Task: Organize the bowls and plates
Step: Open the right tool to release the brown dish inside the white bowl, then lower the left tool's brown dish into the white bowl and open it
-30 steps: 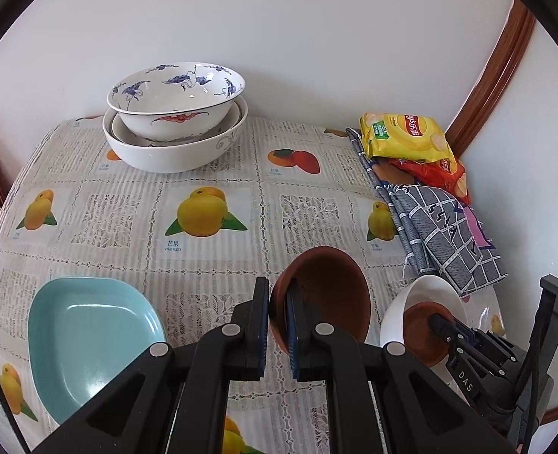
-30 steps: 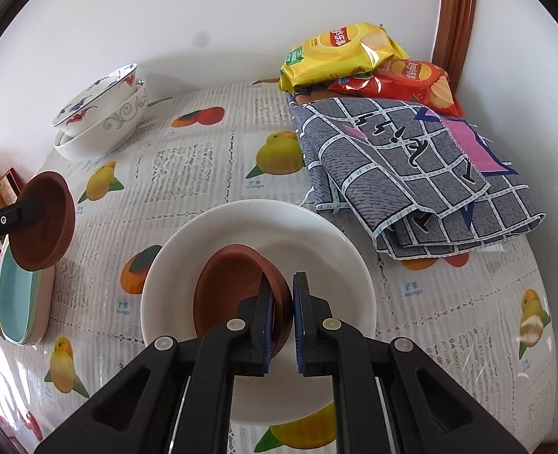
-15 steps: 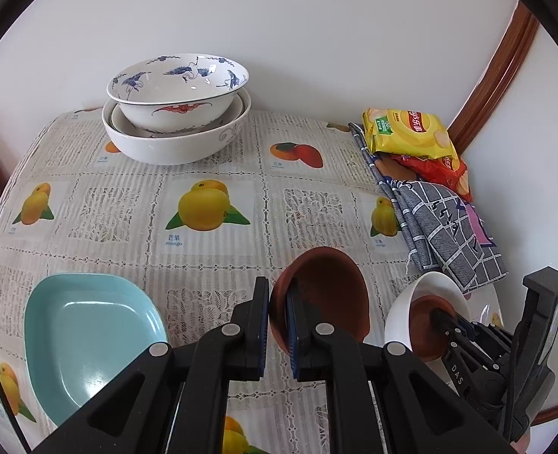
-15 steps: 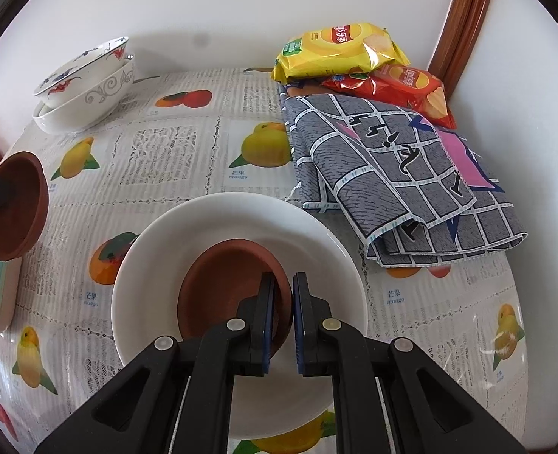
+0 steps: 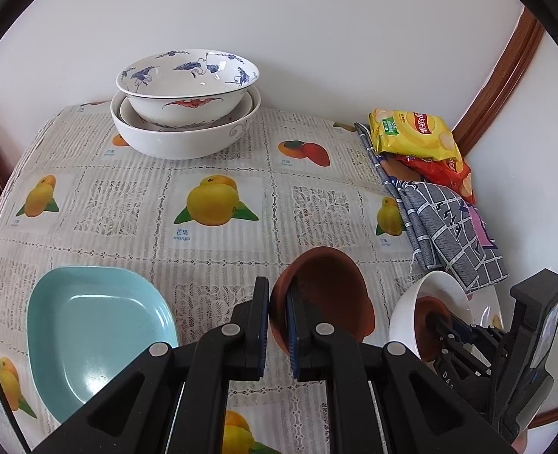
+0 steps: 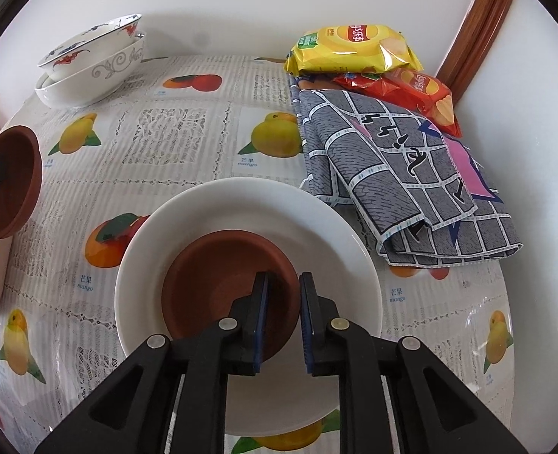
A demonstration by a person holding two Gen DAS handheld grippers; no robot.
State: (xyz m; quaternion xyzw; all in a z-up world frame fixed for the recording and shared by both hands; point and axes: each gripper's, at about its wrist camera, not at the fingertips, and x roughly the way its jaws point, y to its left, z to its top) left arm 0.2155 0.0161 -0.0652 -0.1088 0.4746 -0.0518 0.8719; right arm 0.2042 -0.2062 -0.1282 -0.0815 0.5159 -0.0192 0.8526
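two brown saucers (image 5: 328,295), one gripped

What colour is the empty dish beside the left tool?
Light blue-green dish; clearest in the left wrist view.

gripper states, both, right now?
Left gripper: shut on brown dish.
Right gripper: jaws opening; second brown dish rim between them, resting in white plate.

Desk (image 5: 218,159) w/ lace-look plastic cloth, fruit prints labelled "mango". Directly on it: big white bowl (image 5: 173,140) at far wall; teal dish (image 5: 90,333) near left edge; white bowl (image 6: 339,234) near front right; grey checked cloth (image 6: 411,189) folded on right side, just beside white bowl; chip bags (image 6: 351,49) in far right corner.
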